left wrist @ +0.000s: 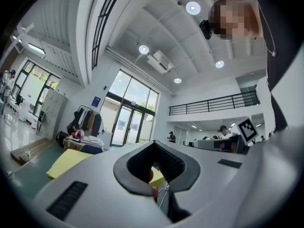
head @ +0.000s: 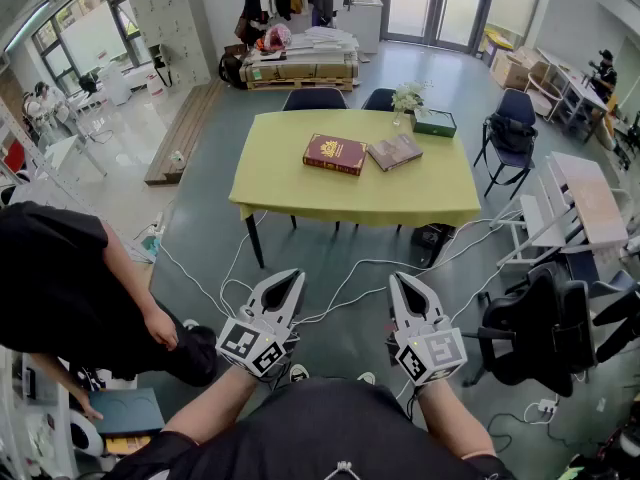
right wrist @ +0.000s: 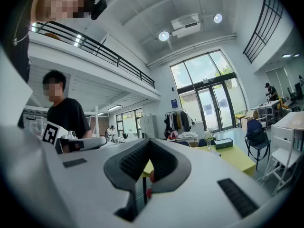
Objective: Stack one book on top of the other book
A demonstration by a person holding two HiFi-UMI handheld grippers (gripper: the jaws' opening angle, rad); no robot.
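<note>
i'm reading everything off the yellow table (head: 350, 203). well off the table's near left corner, a person in a black top (head: 60, 278) is standing with one hand hanging down. on my side of the table's front edge, toward its left, i'm holding the left gripper (head: 292, 280) level and well short of the table. its jaws are meeting at the tips with nothing between them, and through the small window between the pads i'm seeing only a slice of the table beyond.

on the table, a little left of its middle, the red book (head: 335, 154) is lying flat with its gold-printed cover up. just to its right the brown book (head: 394, 151) is lying flat too, turned at a slant. i can't tell whether their edges are touching.

at the table's far edge, right of centre, a small vase of flowers (head: 407, 98) is standing with a dark green box (head: 435, 122) just beside it. short of the table's front edge, toward its right, i'm holding the right gripper (head: 402, 284) level, jaws closed tight and empty. a dark blue chair (head: 512, 128) is sitting off the table's far right corner.
</note>
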